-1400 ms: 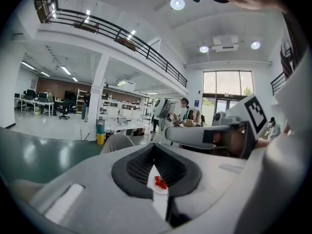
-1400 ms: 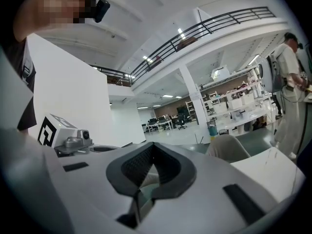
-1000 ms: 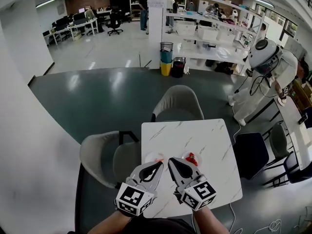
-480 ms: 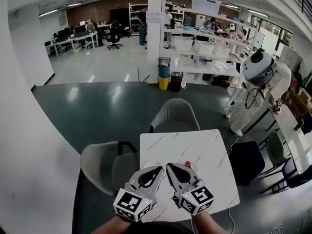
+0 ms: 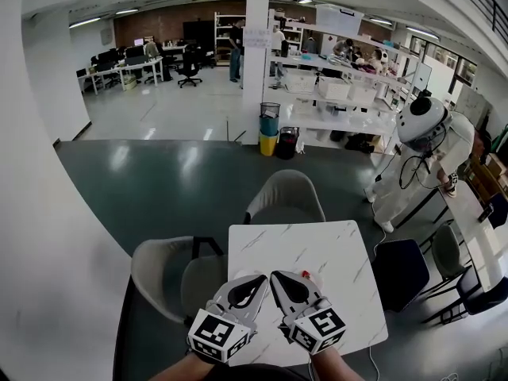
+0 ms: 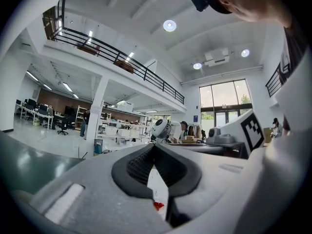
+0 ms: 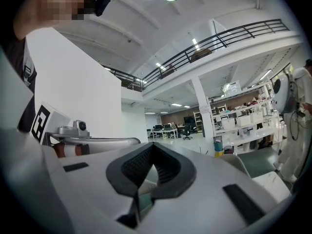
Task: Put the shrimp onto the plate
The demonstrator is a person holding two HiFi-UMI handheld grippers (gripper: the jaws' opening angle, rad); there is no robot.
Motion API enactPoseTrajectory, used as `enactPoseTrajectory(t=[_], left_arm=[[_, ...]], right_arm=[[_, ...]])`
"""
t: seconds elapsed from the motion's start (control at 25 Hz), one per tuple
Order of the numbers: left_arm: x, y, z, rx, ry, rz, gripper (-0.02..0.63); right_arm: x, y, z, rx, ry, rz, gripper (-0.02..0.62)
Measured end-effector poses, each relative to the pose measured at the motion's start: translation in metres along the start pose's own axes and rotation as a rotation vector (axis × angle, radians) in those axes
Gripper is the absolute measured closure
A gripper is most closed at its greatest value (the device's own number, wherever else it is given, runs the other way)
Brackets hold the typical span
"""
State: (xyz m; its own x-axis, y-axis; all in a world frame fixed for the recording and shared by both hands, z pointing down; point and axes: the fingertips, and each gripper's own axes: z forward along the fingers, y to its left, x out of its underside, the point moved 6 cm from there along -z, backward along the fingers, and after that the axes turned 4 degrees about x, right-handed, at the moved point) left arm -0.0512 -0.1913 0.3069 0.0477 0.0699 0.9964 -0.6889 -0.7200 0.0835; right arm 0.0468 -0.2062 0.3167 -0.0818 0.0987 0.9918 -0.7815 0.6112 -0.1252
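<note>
In the head view both grippers hang side by side over the near part of the white marble table [image 5: 317, 252]. The left gripper [image 5: 259, 278] is shut and holds nothing. Just to its right, the right gripper [image 5: 275, 275] is also shut and empty. A sliver of the red shrimp [image 5: 305, 275] peeks out past the right gripper's far side. Through the slit of the left gripper [image 6: 155, 146] a red speck of shrimp [image 6: 158, 206] shows on the white tabletop. The right gripper [image 7: 153, 146] points toward the office hall. The plate is hidden behind the grippers.
A grey chair [image 5: 286, 194] stands at the table's far side and another grey chair [image 5: 163, 270] at its left. A dark chair [image 5: 401, 271] sits to the right. A person in a white suit and helmet [image 5: 429, 145] stands further right.
The head view has tipped upward, so the table and grippers sit lower in the picture. The right gripper now covers most of the shrimp and plates. Both grippers stay shut.
</note>
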Motion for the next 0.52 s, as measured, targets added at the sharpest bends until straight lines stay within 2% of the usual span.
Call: enactPoseTrajectory(t=[0.52], left_arm=[[0.008,0.011,0.016,0.009,0.005,-0.013,0.598]], right_arm=[[0.007,-0.016,0.01,0.035,-0.003,-0.001,0.594]])
